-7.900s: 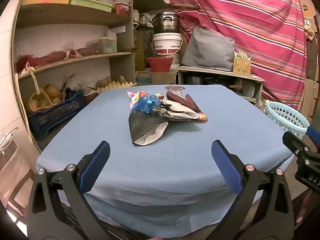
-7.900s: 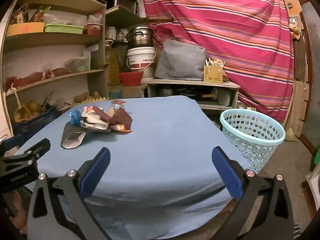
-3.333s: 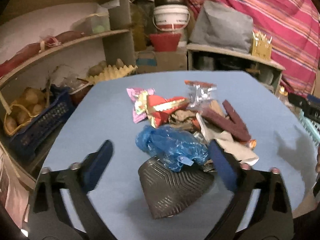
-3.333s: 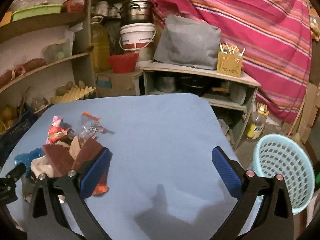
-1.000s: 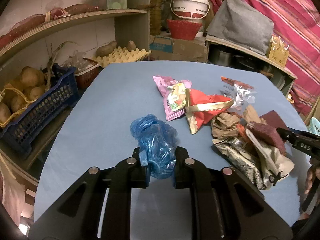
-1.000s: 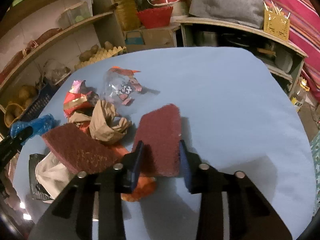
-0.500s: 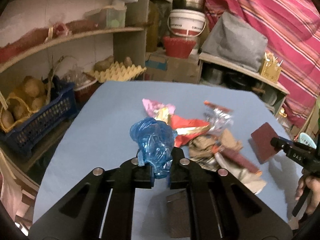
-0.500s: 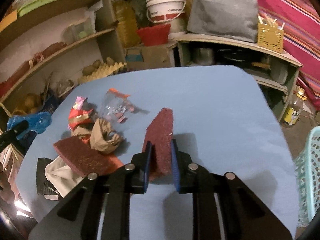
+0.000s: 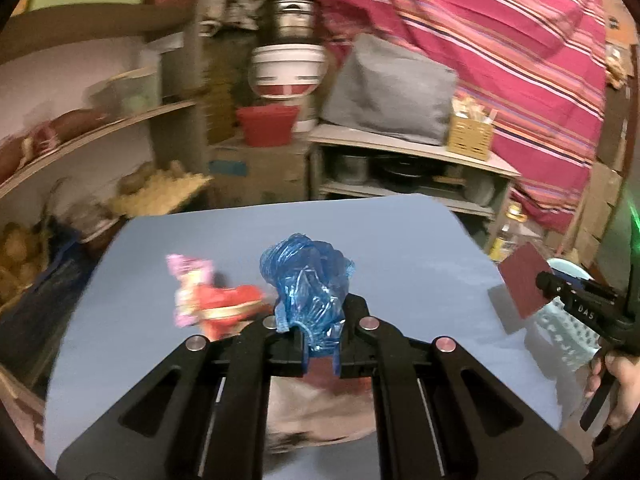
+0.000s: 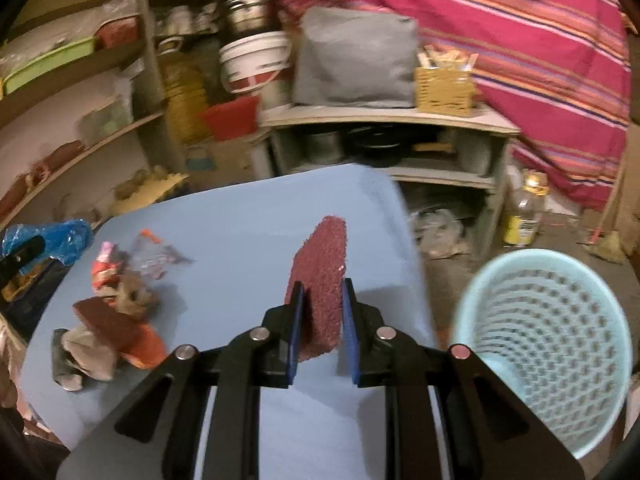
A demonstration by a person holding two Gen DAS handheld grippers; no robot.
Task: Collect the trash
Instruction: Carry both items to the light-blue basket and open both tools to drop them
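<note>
Left wrist view first: the left gripper is clamped tight on a crumpled blue plastic bag, which bulges up above its fingers, lifted clear of the blue tablecloth. Just beyond and to the left, a red snack wrapper and a pink wrapper lie touching each other on the cloth, both blurred. Off to the right, the right gripper holds a maroon scouring pad beside the table edge, with the light-blue basket partly hidden behind it.

Over to the right wrist view: the right gripper is closed on the scouring pad, standing on edge between the blue pads. Low on the right, the perforated waste basket sits on the floor just off the table corner. To the left on the cloth, a heap of remaining trash includes a second maroon pad, crumpled brown paper and a clear wrapper. Further back, a yellow-labelled bottle stands on the floor, and a white bucket and grey bag sit against the striped curtain.
</note>
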